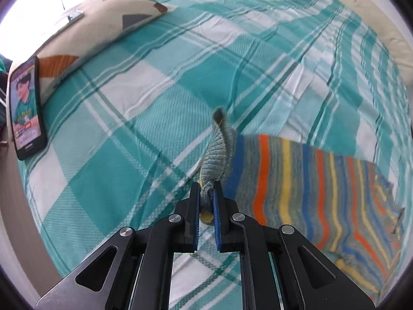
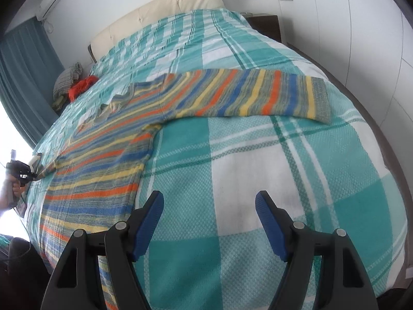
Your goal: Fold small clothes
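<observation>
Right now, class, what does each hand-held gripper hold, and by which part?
Left hand-held gripper pinches the striped sweater by its sleeve cuff; right hand-held gripper holds nothing.

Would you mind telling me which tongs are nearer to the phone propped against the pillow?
Left. The left tongs, shut on the striped sweater's cuff, work on the phone's side; the right tongs hover open over the bedspread across the sweater.
</observation>
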`<move>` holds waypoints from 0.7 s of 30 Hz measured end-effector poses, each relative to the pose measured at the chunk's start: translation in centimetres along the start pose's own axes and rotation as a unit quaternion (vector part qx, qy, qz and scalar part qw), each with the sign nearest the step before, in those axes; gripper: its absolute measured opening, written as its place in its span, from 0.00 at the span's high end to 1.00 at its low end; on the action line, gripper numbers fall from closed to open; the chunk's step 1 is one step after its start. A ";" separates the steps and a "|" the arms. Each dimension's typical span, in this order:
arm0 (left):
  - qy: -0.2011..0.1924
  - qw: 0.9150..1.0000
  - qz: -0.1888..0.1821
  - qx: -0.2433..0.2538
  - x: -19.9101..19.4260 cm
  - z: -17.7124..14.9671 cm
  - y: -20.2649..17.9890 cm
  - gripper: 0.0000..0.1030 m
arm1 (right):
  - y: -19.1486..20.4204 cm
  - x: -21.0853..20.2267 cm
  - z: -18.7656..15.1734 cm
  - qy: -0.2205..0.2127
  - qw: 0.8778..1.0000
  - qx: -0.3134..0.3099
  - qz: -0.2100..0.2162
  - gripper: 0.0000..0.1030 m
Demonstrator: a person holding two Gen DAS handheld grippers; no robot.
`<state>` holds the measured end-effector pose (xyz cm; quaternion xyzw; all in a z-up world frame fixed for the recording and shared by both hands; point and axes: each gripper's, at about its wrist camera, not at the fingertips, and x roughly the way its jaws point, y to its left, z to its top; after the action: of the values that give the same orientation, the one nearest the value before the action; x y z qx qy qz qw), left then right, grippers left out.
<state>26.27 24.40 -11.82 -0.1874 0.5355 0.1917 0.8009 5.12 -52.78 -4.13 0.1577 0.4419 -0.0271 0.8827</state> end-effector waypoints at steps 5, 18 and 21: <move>-0.010 1.000 0.011 0.000 0.7 -0.3 0.1 0.94 | 0.1 0.8 -0.7 0.021 1.000 -0.009 -0.016 0.29; -0.064 0.995 -0.063 0.046 -3.4 -3.2 3.5 0.25 | 0.5 0.5 -1.0 0.013 0.998 -0.028 -0.062 0.18; -0.096 0.972 -0.103 0.186 -5.7 -6.3 0.7 0.13 | 1.0 -0.2 -0.7 -0.011 0.996 -0.039 -0.075 0.18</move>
<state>18.94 21.21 -8.83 -0.0705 0.4602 0.0222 0.8847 4.62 -51.64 -4.16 0.0896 0.4432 -0.0775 0.8886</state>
